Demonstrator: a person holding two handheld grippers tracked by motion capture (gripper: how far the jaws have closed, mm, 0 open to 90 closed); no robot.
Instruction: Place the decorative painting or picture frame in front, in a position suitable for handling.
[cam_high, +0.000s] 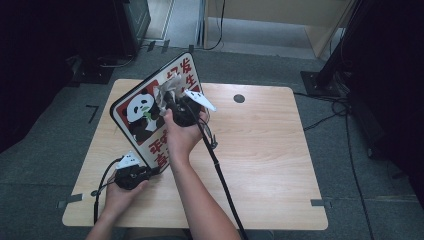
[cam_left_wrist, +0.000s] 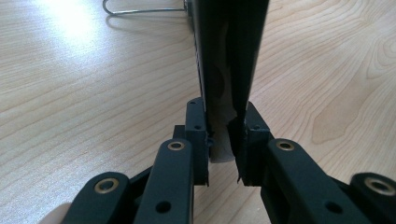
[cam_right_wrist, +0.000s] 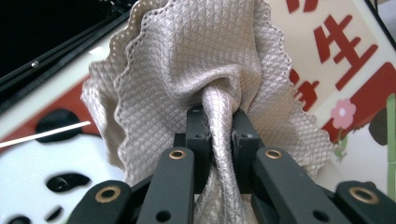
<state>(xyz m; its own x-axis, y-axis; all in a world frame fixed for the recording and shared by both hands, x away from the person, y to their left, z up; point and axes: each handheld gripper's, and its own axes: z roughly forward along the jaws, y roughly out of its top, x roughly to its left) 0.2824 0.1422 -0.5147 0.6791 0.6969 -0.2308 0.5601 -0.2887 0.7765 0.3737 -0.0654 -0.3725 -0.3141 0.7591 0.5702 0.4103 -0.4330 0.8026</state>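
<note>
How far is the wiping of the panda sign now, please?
Done: the left claw is shut on the lower corner of the panda sign and props it tilted on the table. The right claw is shut on a beige cloth.
In hand: the cloth lies against the sign's printed face near its top.
Left: probably the lower face; how much is already wiped I cannot tell.
</note>
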